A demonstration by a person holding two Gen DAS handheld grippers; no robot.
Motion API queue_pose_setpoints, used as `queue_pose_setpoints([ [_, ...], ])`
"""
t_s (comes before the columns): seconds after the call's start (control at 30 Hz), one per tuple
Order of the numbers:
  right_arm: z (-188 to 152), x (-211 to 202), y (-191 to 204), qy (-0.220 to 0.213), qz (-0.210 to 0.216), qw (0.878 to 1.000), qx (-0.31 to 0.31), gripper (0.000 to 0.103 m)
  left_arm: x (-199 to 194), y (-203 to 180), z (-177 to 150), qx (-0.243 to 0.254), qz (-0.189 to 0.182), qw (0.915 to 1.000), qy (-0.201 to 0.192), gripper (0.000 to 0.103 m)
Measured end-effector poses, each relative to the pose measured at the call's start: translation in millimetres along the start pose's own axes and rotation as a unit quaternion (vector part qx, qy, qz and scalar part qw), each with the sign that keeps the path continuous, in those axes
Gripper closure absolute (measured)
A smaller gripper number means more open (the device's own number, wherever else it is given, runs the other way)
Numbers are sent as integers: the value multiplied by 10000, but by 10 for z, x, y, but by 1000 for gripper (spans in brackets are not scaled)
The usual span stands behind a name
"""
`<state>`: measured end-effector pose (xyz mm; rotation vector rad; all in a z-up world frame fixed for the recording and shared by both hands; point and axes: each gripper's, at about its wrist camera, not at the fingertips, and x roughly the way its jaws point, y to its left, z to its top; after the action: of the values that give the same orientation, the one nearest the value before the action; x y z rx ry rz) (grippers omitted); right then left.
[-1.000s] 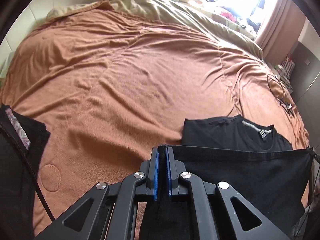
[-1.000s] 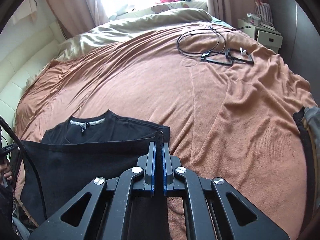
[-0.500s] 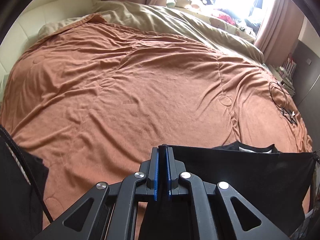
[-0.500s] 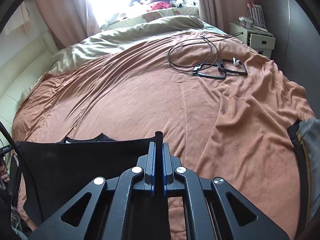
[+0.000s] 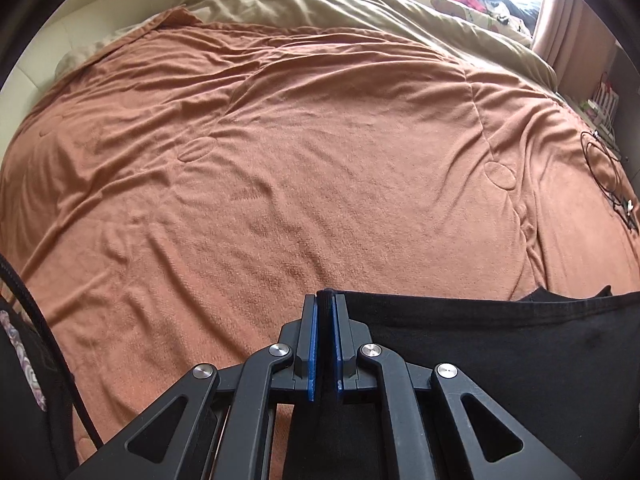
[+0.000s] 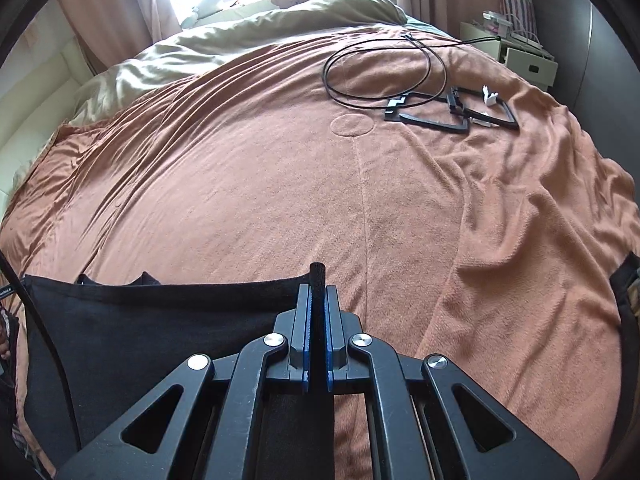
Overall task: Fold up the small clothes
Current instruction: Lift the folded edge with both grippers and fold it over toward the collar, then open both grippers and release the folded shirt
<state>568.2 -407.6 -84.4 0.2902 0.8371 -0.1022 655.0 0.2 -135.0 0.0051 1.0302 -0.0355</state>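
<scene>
Black shirt [image 5: 520, 360]: hem pinched taut by left tongs [image 5: 325, 320] and right tongs [image 6: 316, 312] over bed [image 5: 300, 160]; fold judged half-made, not laid.

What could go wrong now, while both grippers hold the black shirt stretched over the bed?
1. The left gripper and right gripper each pinch only a thin bit of the shirt edge; a corner may slip out, spoiling the fold.
2. The lifted edge hides most of the shirt below, so the fold may land uneven.
3. A cable and black frames lie further on the blanket; cloth carried that far could snag.
</scene>
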Motion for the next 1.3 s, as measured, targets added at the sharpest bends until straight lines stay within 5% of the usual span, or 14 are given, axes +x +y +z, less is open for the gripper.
queue_pose_setpoints([
  [0.3,112,202,-14,-8,-63,10000,23,102,193,-44,173,-4,126,9999,29,96],
  [0.4,151,372,27,184,-218,9996,-59,101,390,-51,159,-25,174,9991,384,95],
  [0.5,176,384,32,116,-658,9978,-11,91,382,-33,89,-93,62,9990,430,92],
  [0.53,172,359,9,102,-540,9985,67,80,350,-27,62,-101,-8,9991,418,84],
  [0.57,159,333,-5,99,-421,9990,128,70,305,-15,28,-114,-73,9991,395,73],
  [0.63,104,262,9,125,-390,9991,100,68,199,4,-44,-123,-121,9994,308,63],
  [1.1,-581,-572,124,536,255,9972,-445,68,-430,-54,-882,-101,-723,9969,282,62],
  [1.3,-894,-871,137,640,171,9970,-403,68,-604,-55,-1272,-145,-773,9961,405,62],
])
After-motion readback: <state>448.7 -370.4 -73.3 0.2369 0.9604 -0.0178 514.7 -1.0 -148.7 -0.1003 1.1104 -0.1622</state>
